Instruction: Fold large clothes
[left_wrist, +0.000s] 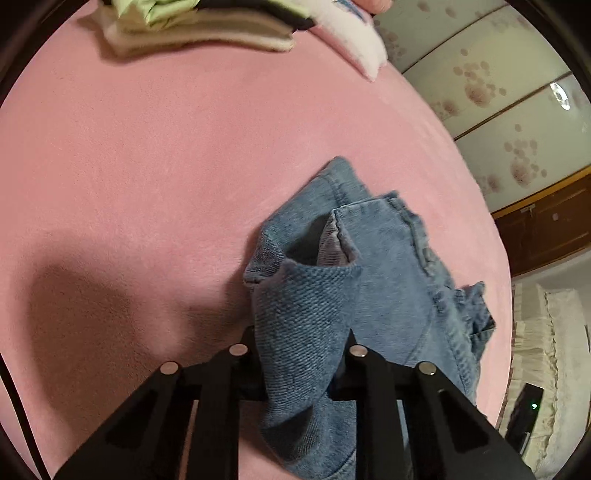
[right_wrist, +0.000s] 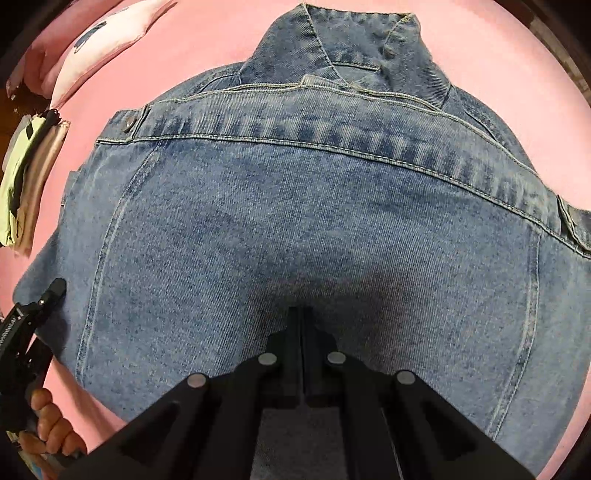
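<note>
My left gripper (left_wrist: 301, 343) pinches a fold of the faded blue denim jacket (right_wrist: 314, 229), spread back-up on the pink bedsheet (left_wrist: 147, 184). My right gripper (right_wrist: 303, 321), jaws together at six o'clock, grips nothing visible.

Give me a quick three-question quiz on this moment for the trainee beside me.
1. True or false: the left gripper has denim between its fingers.
2. Multiple choice: the right gripper is A) wide open above the jacket, B) shut, with its tips at the denim, C) off the bed.
3. Fill in: the stack of folded clothes lies on the ____ bed, apart from the jacket.

Key: 1 true; 2 B; 3 pink.
</note>
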